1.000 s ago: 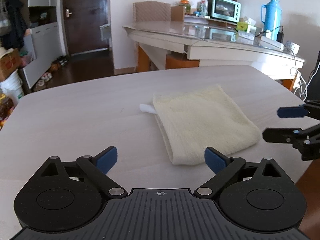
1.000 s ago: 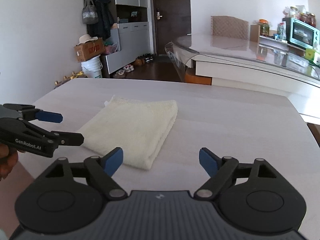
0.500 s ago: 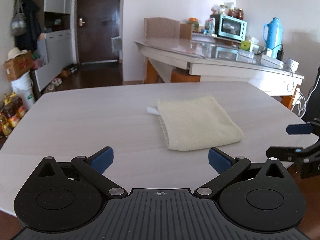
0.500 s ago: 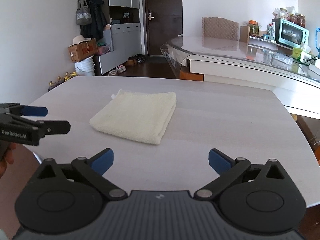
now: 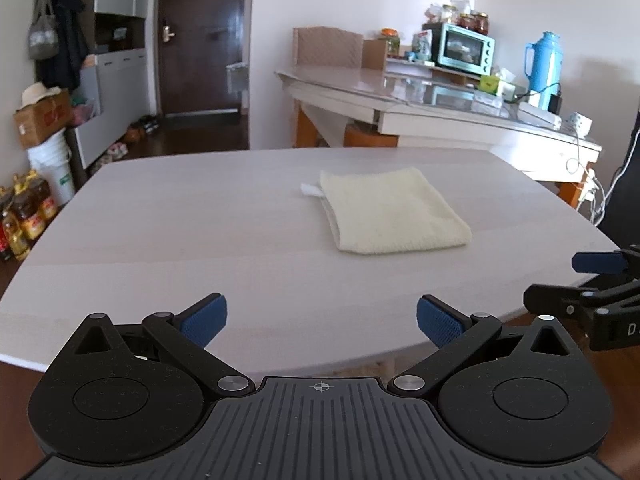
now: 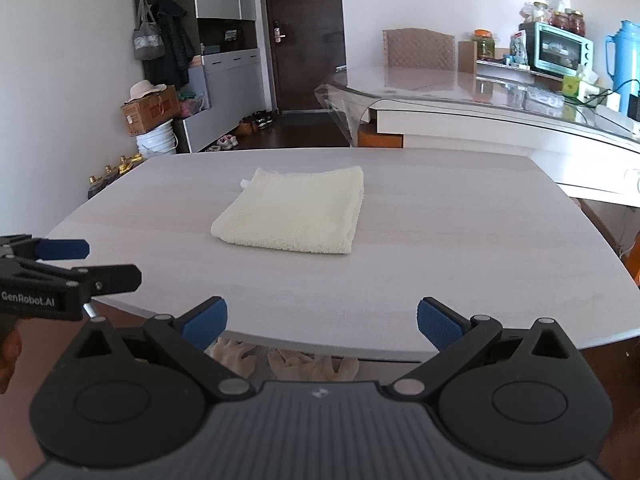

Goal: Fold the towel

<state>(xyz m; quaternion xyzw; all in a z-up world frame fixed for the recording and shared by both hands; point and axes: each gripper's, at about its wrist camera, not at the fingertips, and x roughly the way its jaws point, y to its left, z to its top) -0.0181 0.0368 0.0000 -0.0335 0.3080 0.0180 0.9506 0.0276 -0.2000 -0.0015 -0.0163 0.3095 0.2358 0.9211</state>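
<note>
A cream towel (image 5: 390, 212) lies folded into a thick rectangle on the pale wooden table (image 5: 200, 248), with a small white tag at its far left corner. It also shows in the right wrist view (image 6: 296, 212). My left gripper (image 5: 322, 320) is open and empty, held back over the table's near edge, well short of the towel. My right gripper (image 6: 322, 320) is open and empty, also back at the near edge. Each gripper shows at the side of the other's view, the right gripper (image 5: 560, 284) and the left gripper (image 6: 112, 264).
A second long table (image 5: 440, 112) with a toaster oven (image 5: 464, 48), a blue thermos (image 5: 546, 68) and jars stands behind. A dark door, cabinets, a box on a white bucket (image 5: 52, 164) and bottles on the floor are at the left. More cloth (image 6: 280, 360) lies under the table's near edge.
Both grippers have pulled back and up from the towel toward the table's near edge. The towel stays folded where it lay and looks smaller and farther away.
</note>
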